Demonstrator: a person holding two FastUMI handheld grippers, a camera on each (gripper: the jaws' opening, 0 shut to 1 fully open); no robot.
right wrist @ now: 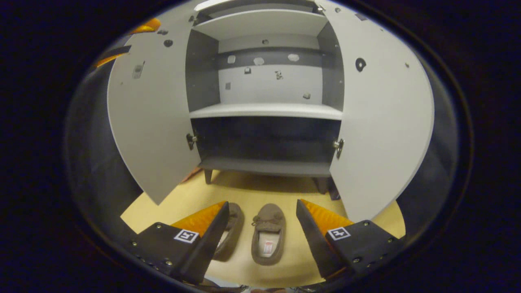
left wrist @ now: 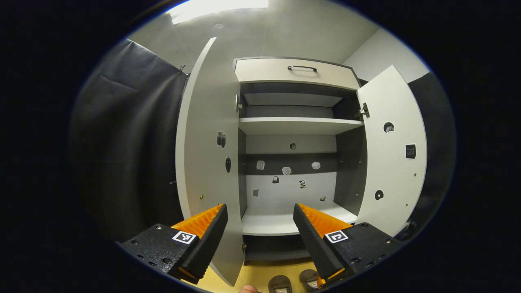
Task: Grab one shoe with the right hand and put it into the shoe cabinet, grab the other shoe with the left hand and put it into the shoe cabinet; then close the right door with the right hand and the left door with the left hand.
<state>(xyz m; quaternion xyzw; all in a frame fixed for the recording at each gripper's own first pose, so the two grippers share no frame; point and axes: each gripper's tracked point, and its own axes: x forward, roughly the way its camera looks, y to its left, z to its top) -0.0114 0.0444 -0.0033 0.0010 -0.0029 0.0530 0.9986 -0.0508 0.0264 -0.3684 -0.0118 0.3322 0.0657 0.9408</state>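
Lying on the floor between the open right gripper (right wrist: 260, 211) jaws, one shoe (right wrist: 267, 234).

Recording booth: black cloth wall (left wrist: 122, 142), marker-dotted shoe cabinet (left wrist: 293, 179).

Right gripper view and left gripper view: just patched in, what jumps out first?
The shoe cabinet stands wide open ahead, its left door and right door both swung out and its white shelves bare. On the yellow floor before it sit two brown shoes, toes toward the cabinet, side by side. The right gripper hangs open just above them, and the left gripper is open too, facing the shelves.
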